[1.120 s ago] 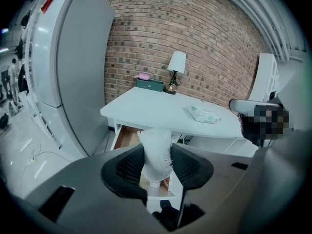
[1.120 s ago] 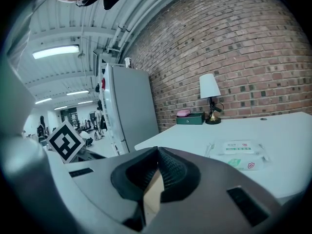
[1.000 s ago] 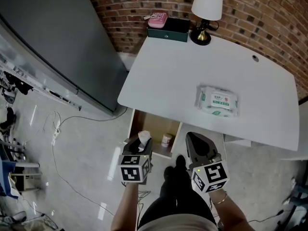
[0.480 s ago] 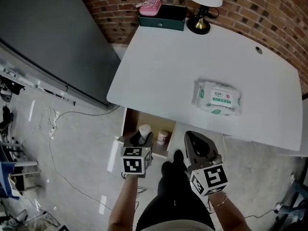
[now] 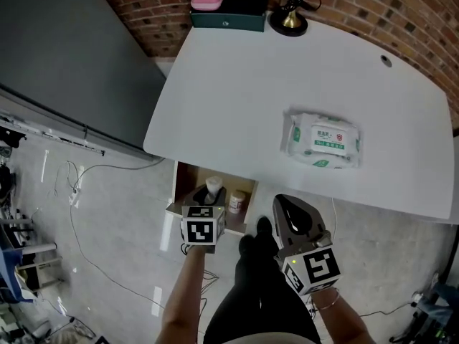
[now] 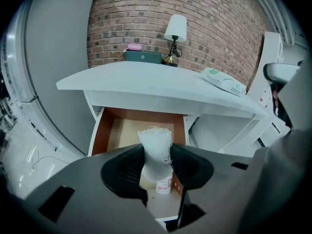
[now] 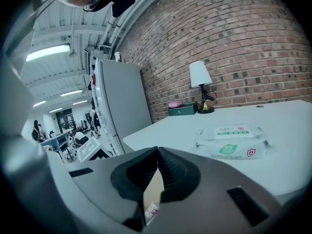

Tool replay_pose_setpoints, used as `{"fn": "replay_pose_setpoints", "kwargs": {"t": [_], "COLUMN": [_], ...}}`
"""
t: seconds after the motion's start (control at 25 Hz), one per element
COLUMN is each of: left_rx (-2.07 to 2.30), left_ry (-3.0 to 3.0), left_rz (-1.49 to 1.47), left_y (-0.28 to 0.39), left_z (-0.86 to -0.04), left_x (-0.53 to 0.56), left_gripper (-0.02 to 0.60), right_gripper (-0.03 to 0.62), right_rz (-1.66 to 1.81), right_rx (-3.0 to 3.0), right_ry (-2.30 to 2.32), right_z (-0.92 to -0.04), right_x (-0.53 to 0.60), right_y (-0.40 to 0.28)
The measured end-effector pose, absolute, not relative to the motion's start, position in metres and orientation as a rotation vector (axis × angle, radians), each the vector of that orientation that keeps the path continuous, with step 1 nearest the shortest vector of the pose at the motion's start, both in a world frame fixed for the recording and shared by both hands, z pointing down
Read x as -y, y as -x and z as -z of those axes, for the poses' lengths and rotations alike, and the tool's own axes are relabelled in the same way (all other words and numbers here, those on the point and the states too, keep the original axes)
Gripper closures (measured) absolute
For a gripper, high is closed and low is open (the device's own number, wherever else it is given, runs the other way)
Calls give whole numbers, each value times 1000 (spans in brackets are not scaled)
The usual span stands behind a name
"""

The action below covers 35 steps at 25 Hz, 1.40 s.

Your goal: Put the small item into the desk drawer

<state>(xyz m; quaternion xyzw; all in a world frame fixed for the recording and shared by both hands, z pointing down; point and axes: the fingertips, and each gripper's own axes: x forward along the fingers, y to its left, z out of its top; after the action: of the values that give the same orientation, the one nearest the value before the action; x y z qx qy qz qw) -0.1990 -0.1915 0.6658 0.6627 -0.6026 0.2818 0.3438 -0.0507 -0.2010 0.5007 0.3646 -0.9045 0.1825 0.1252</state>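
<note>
The white item (image 6: pixel 156 146) was gripped in the left gripper (image 5: pixel 209 195) over the open drawer (image 6: pixel 99 130), near a bottle (image 5: pixel 236 201) inside; lowering and release were judged left. The right gripper (image 7: pixel 157 151) was seen closed, empty
</note>
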Motion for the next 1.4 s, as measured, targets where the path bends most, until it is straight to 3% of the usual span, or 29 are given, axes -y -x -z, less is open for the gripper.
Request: {"fn": "replay_pose_setpoints", "kwargs": {"t": [1.4], "left_rx": [1354], "left_ry": [-1631], "left_rz": [-1053], "left_y": [173], "left_z": [-843], "left_x": [243], "left_gripper": [396], "right_gripper": [586], "right_rz": [-602], "right_rx": [2591], "right_ry": [-1105], "right_z": [-546], "right_x": [223], "right_y": [33]}}
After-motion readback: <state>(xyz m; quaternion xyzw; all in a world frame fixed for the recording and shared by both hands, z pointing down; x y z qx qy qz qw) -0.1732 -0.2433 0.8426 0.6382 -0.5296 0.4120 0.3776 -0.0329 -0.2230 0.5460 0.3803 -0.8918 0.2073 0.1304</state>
